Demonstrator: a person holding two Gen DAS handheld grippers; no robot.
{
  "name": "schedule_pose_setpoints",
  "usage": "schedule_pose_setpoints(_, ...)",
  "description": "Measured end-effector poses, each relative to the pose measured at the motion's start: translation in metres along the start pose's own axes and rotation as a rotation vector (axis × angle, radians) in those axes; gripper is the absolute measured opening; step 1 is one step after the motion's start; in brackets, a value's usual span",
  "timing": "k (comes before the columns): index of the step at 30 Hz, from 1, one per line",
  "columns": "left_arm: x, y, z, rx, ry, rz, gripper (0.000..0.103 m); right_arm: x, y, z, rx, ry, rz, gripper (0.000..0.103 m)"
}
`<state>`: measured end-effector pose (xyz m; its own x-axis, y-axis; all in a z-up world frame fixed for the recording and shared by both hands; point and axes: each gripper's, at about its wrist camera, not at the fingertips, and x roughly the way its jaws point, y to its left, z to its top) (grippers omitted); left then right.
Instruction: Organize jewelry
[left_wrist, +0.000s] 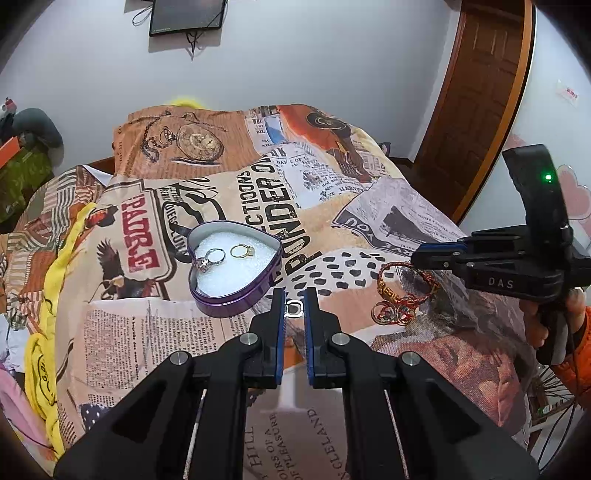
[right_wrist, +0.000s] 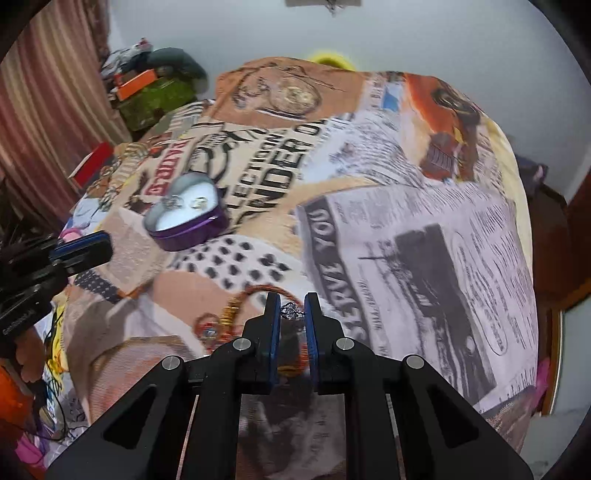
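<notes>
A purple heart-shaped tin (left_wrist: 236, 301) with white foam holds a silver ring (left_wrist: 211, 258) and a gold ring (left_wrist: 242, 251); it also shows in the right wrist view (right_wrist: 188, 232). My left gripper (left_wrist: 294, 308) is shut on a small silver ring (left_wrist: 293, 308), just right of the tin. My right gripper (right_wrist: 291, 312) is shut on a silver stone ring (right_wrist: 291, 311) above a red-and-gold jewelry pile (left_wrist: 400, 295), and it shows at the right edge of the left wrist view (left_wrist: 417, 256).
Everything lies on a printed newspaper-pattern blanket (left_wrist: 332, 206) over a bed. Boxes and clutter (right_wrist: 147, 92) stand at the far left. A wooden door (left_wrist: 476, 103) is at the right, and a dark panel (left_wrist: 186, 14) hangs on the wall.
</notes>
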<state>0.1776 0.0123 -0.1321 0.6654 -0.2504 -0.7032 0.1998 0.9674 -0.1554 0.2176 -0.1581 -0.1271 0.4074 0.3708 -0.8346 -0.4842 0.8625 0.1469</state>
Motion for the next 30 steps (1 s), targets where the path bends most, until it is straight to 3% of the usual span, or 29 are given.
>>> schedule_pose_setpoints(6,0.003,-0.001,0.0,0.002,-0.003,0.004,0.008,-0.008,0.002,0.008,0.011,-0.038,0.035,0.012)
schedule_pose_setpoints(17,-0.004,0.022,0.016,-0.011,-0.049,0.044,0.008,-0.022,0.054,0.052,-0.069,-0.155,0.128,0.012)
schedule_pose_setpoints(30,0.014,0.05,0.036,-0.034,-0.051,0.035,0.008,0.019,0.084,0.091,-0.089,-0.112,0.15,0.012)
